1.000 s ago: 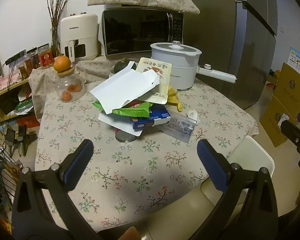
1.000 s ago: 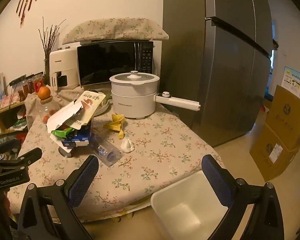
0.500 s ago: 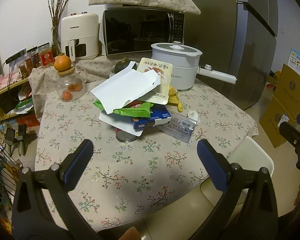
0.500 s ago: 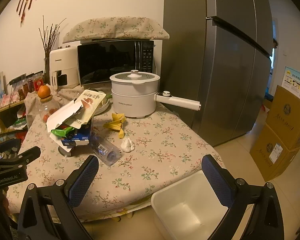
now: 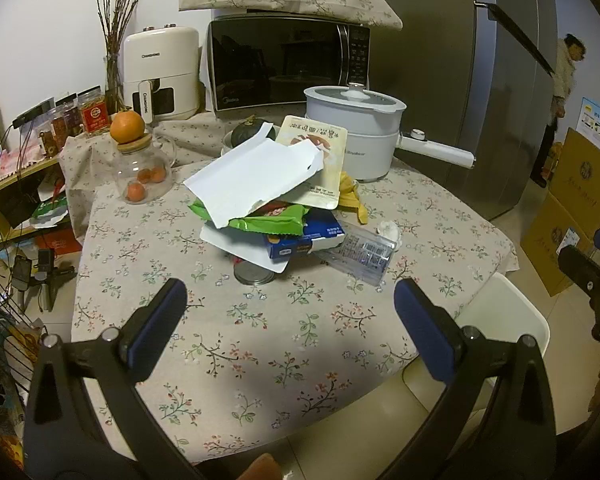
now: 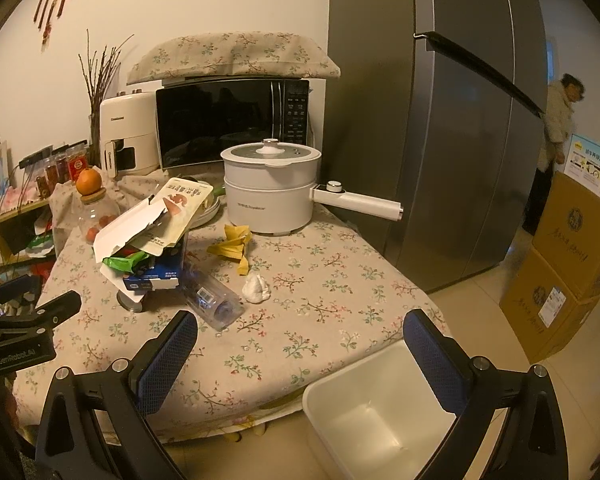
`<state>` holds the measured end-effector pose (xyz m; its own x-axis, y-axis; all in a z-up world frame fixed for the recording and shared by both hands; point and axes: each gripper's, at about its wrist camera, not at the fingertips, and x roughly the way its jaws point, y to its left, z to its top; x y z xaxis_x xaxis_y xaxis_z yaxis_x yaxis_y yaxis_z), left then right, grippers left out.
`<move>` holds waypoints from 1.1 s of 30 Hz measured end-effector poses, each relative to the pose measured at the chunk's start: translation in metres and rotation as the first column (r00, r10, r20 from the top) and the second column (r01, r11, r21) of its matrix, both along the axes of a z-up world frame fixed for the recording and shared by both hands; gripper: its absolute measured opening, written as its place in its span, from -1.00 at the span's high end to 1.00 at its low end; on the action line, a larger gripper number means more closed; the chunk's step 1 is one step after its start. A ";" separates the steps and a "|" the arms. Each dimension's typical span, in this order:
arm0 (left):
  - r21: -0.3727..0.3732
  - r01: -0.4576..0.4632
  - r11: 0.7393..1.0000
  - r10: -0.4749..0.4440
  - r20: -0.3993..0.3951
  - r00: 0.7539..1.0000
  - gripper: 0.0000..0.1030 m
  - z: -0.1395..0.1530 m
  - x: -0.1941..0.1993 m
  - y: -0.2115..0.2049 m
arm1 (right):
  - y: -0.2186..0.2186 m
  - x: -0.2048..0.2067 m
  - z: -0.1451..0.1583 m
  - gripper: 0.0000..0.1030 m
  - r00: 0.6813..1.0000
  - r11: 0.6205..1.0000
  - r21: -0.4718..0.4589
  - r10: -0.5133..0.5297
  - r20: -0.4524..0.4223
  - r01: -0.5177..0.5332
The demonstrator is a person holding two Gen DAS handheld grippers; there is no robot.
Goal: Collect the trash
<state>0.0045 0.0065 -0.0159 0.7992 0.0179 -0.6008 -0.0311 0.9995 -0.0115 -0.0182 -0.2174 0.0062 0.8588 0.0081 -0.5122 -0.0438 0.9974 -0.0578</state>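
A heap of trash lies mid-table: torn white card (image 5: 256, 176), a cream pouch (image 5: 324, 160), a green wrapper (image 5: 268, 222), a blue box (image 5: 304, 240), a clear plastic bottle (image 5: 360, 250), a crumpled tissue (image 5: 389, 228), yellow peel (image 5: 352, 198) and a can lid (image 5: 254, 274). The same heap (image 6: 148, 240), bottle (image 6: 212, 300) and tissue (image 6: 256, 288) show in the right wrist view. My left gripper (image 5: 290, 320) is open, short of the heap. My right gripper (image 6: 300, 352) is open above the table's edge and an empty white bin (image 6: 380, 412).
A white pot (image 5: 356, 132) with a long handle, a microwave (image 5: 288, 66), an air fryer (image 5: 160, 72) and a glass jar (image 5: 142, 172) topped by an orange stand behind the heap. A fridge (image 6: 440, 120) and cardboard boxes (image 6: 572, 264) are to the right. A person (image 6: 556, 120) stands far right.
Both grippers have barely shifted. A person has come into view at the far right beside the fridge.
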 end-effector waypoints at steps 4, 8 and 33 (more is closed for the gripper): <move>-0.003 -0.002 1.000 0.002 -0.001 1.000 -1.00 0.000 -0.001 0.002 | 0.001 0.001 0.000 -1.00 1.000 1.000 -0.005 0.001 -0.006 -0.001; -0.004 -0.004 1.000 0.004 0.000 1.000 -1.00 0.000 -0.002 0.004 | 0.001 0.001 -0.001 -1.00 1.000 1.000 -0.007 0.002 -0.009 -0.002; -0.005 -0.003 1.000 0.003 -0.002 1.000 -1.00 0.001 -0.001 0.005 | 0.003 0.001 -0.002 -1.00 1.000 1.000 -0.011 0.006 -0.016 -0.006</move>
